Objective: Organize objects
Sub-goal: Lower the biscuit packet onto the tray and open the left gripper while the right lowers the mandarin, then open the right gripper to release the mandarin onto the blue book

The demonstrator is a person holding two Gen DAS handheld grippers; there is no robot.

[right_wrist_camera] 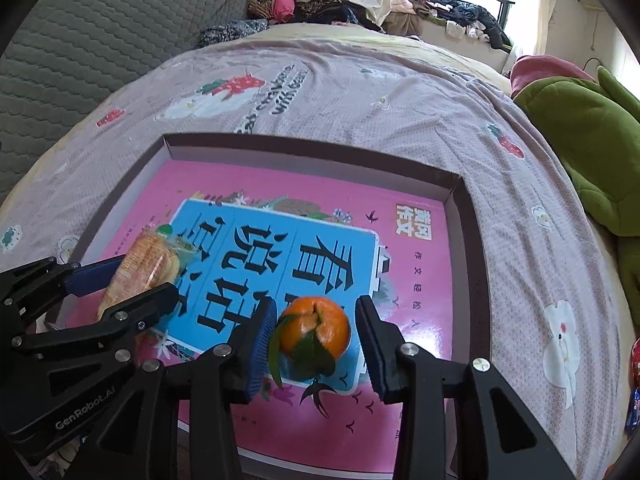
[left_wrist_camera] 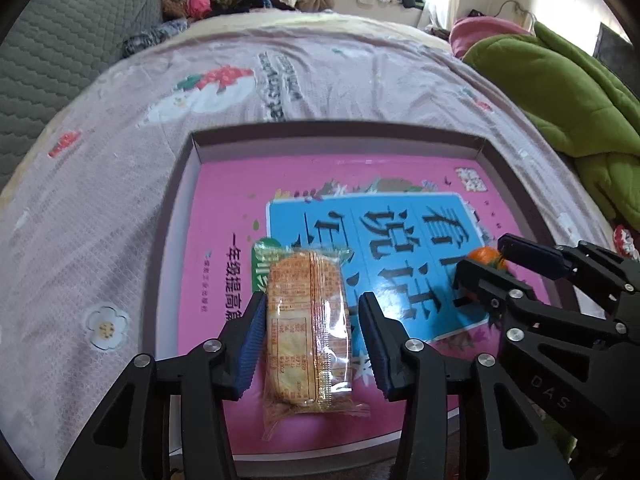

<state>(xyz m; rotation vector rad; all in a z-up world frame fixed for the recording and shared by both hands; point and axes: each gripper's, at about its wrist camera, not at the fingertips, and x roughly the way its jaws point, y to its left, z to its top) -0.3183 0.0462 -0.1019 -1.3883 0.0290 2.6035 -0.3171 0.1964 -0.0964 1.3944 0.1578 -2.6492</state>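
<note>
The wrapped biscuit pack (left_wrist_camera: 308,324) lies between the released left tongs (left_wrist_camera: 312,344): light, crinkly, crushable, best held across its long sides. The tangerine (right_wrist_camera: 314,330) sits between the released right tongs (right_wrist_camera: 316,344), soft-skinned.

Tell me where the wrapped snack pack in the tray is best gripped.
Grip the snack pack across its two long sides at mid-length, coming from above. It lies flat on the pink book with its length running between the left gripper jaws, crimped ends clear.
</note>
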